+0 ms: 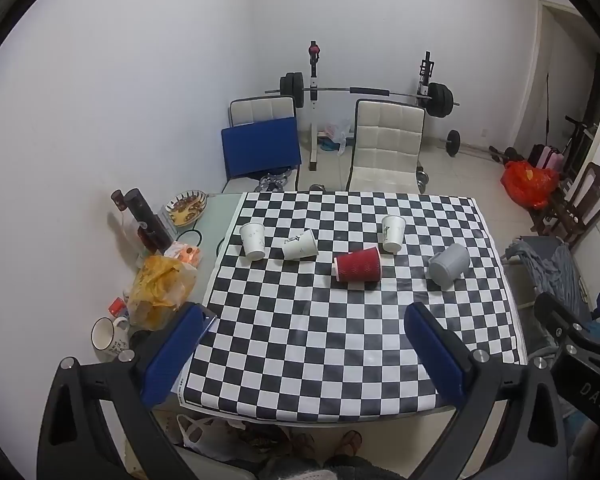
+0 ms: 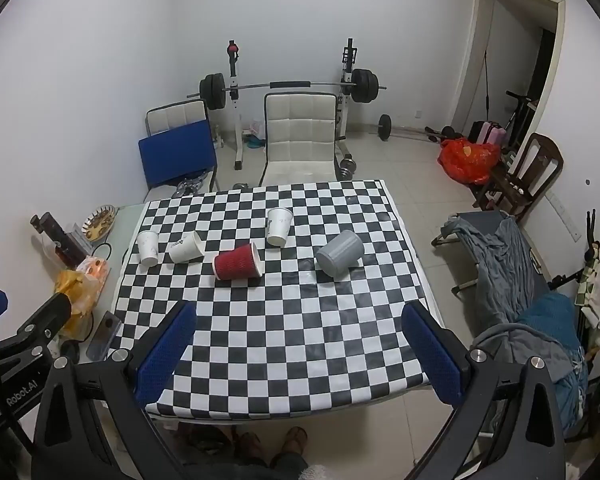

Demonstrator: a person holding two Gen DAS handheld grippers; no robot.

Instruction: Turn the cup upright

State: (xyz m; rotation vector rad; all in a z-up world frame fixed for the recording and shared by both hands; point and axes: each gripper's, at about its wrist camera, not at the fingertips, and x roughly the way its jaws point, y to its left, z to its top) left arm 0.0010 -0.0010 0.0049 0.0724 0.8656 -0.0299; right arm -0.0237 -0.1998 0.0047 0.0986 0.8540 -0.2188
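**Five cups on the checkered bench, both grippers wide and empty**

You hold the left gripper and the right gripper over the near edge of the bench, each with its blue pads spread wide and nothing between them. At frame centre the red cup lies on its side. To its right the grey cup also lies tipped over. At centre left a white cup lies on its side, just beside an upright white cup. Another upright white cup stands behind the red one.
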